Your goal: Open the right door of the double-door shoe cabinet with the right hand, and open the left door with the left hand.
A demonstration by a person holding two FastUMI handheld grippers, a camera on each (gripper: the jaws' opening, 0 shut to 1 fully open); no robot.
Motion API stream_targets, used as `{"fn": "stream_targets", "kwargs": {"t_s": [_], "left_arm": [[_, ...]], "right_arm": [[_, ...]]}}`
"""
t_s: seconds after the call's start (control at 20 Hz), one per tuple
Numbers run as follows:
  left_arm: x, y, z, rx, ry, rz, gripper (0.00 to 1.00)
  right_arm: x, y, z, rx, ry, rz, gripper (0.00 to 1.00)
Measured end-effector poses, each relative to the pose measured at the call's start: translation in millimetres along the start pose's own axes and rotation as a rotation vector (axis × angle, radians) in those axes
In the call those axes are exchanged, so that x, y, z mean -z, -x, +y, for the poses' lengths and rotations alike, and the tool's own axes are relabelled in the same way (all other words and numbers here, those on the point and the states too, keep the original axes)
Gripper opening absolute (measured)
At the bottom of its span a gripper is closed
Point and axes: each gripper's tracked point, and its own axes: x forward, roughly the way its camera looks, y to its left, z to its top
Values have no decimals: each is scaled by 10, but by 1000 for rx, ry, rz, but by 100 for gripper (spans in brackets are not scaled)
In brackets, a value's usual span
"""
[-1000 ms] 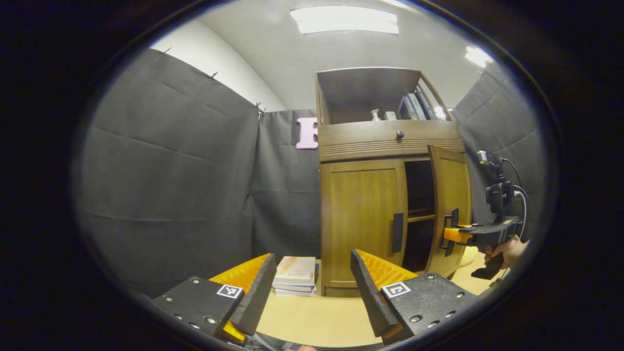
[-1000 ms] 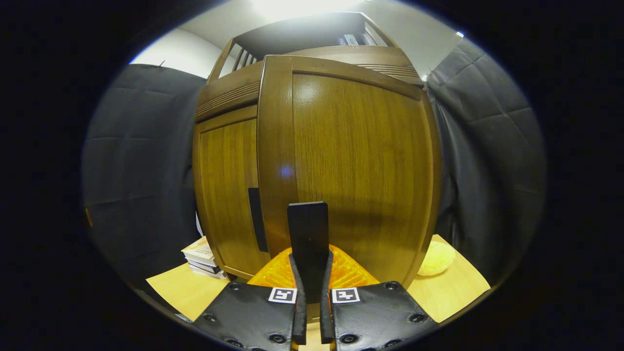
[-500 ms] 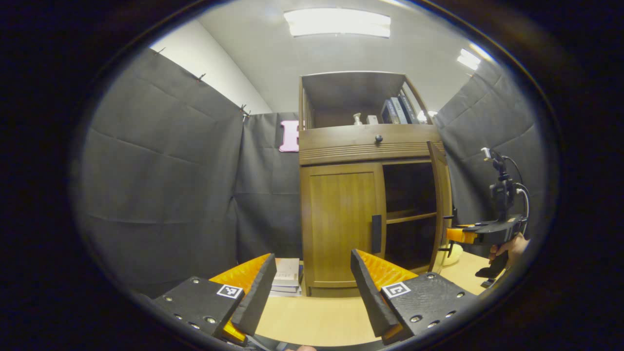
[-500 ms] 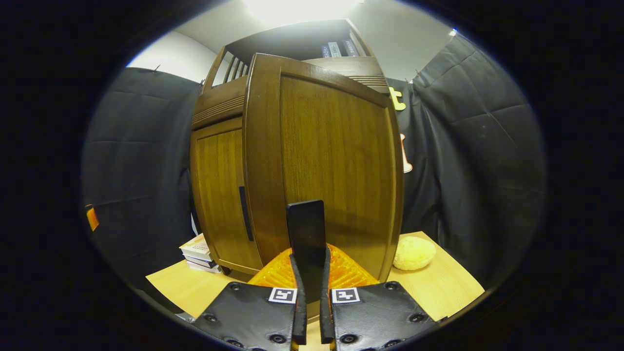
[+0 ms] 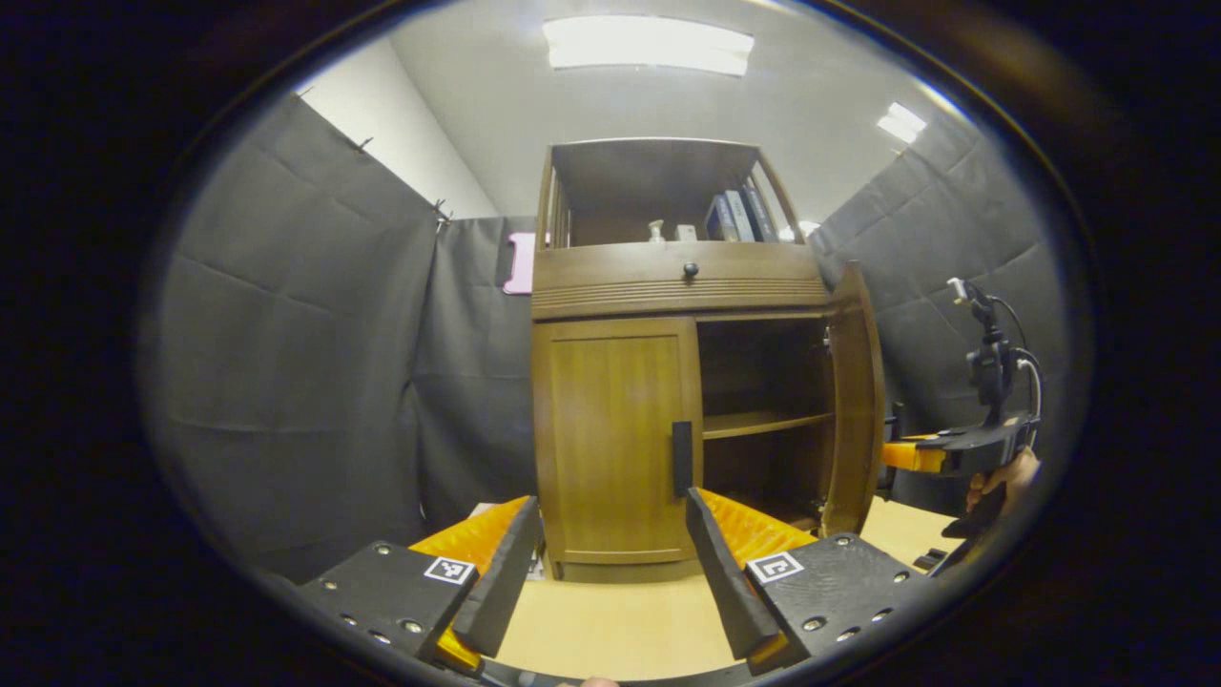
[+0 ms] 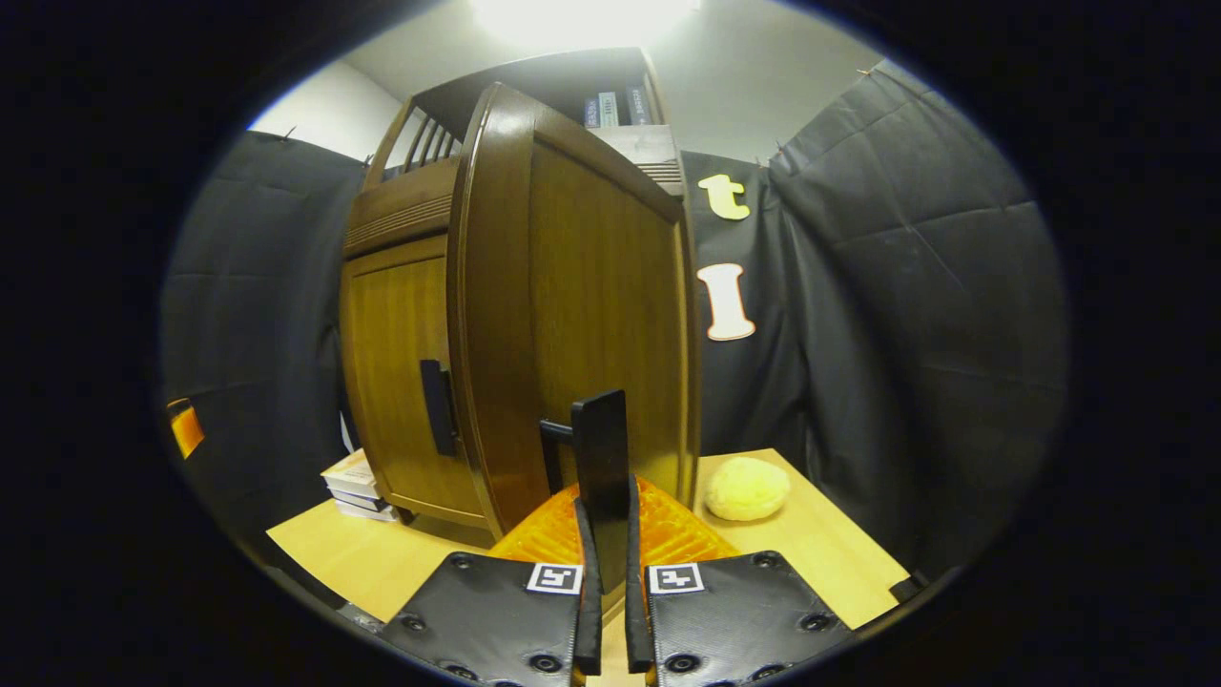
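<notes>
The brown wooden cabinet (image 5: 668,286) stands on the table (image 5: 610,620). Its right door (image 5: 852,401) is swung open; the left door (image 5: 615,439) is closed. The right gripper (image 6: 608,534) clamps the right door's handle (image 6: 599,458); the left gripper (image 5: 610,572) is spread wide, empty.

Your shoe cabinet (image 5: 668,382) stands on the table (image 5: 620,620), its left door (image 5: 610,439) before your left gripper (image 5: 610,553), its right door (image 6: 572,315) swung out, your right gripper (image 6: 608,544) at that door's handle (image 6: 601,458), books (image 6: 358,482) left of the cabinet, round lump (image 6: 746,489) right of it.
</notes>
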Motion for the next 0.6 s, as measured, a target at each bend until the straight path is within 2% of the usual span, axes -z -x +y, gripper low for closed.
{"fn": "stream_targets", "kwargs": {"t_s": [0.1, 0.2, 0.3, 0.35, 0.6], "left_arm": [[23, -49, -93, 20, 1, 1, 89], [36, -92, -179, 36, 3, 3, 89], [61, -136, -271, 54, 10, 8, 89], [66, -165, -315, 63, 11, 10, 89], [112, -332, -534, 99, 8, 13, 89]], "right_arm": [[-25, 19, -9, 26, 14, 0, 7], [-31, 8, -31, 54, 21, -4, 7], [-51, 3, -28, 69, 15, -10, 14], [-93, 10, -58, 73, 12, -17, 11], [-115, 10, -270, 93, 38, -27, 11]]}}
